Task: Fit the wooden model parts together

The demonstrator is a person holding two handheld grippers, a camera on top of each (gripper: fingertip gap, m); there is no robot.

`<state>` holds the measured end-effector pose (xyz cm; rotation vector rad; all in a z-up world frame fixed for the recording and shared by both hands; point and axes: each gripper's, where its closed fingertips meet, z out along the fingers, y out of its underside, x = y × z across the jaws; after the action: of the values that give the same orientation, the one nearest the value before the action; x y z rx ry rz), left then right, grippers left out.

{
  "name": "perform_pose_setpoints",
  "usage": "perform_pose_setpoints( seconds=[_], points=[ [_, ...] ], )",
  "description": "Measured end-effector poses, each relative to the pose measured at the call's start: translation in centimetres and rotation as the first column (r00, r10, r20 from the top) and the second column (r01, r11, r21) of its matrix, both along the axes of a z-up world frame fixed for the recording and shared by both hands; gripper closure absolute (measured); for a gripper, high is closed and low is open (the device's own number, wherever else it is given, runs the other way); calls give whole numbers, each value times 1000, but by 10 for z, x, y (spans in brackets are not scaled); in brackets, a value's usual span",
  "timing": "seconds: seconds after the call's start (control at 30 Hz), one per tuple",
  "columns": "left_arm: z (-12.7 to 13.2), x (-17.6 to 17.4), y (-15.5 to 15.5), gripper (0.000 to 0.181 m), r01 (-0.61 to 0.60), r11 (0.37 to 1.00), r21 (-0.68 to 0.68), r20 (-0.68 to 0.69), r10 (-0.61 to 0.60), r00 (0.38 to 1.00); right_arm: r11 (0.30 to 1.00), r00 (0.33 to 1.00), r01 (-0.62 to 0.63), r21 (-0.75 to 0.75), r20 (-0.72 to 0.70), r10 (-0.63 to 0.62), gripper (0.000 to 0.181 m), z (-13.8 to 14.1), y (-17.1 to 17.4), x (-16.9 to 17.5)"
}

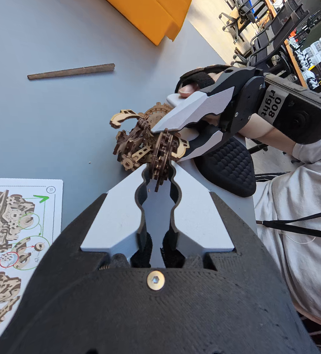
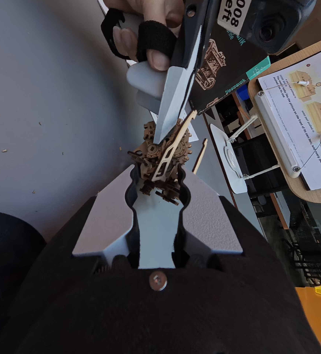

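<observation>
Left gripper [image 1: 158, 168] clamps my wooden model's [image 1: 148, 143] gear stack; right gripper [image 2: 156, 172] grips its other side, both above the grey table [image 1: 50, 124] near its right edge. Open tabletop left; dark stick [image 1: 70, 71] far-left, instruction sheet [image 1: 21, 220] near-left.

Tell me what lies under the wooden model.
Under the wooden model, held by both the left gripper and right gripper, bare grey table shows around it. The patch directly beneath is covered by the model and fingers.

Pale laser-cut wooden model [image 1: 152, 141] (dark edges); matt grey tabletop [image 1: 40, 118].
</observation>
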<state>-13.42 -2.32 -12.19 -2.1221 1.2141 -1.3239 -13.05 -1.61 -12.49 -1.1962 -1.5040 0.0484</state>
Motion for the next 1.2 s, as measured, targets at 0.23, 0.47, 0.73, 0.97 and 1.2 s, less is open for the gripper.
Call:
perform_pose_setpoints(
  seconds=[0.23, 0.47, 0.73, 0.97, 1.2],
  points=[
    [0, -2, 0, 165, 27, 999, 34, -65, -25, 998, 998, 999, 34, 47, 12, -35, 128, 3, 7, 5],
    [5, -4, 0, 165, -2, 1000, -9, -29, 2, 1000, 996, 999, 31, 84, 13, -32, 134, 10, 3, 5],
    [6, -4, -4, 165, 24, 1000, -11, -64, -24, 998, 991, 999, 24, 133, 18, -27, 116, 18, 3, 4],
    [0, 0, -4, 165, 6, 999, -42, -78, -9, 997, 988, 997, -32, 153, 68, 22, 125, 8, -2, -2],
    [-1, 1, -2, 165, 19, 1000, -11, -104, -20, 994, 989, 997, 21, 144, 75, -32, 123, 5, 5, -3]
  ],
)
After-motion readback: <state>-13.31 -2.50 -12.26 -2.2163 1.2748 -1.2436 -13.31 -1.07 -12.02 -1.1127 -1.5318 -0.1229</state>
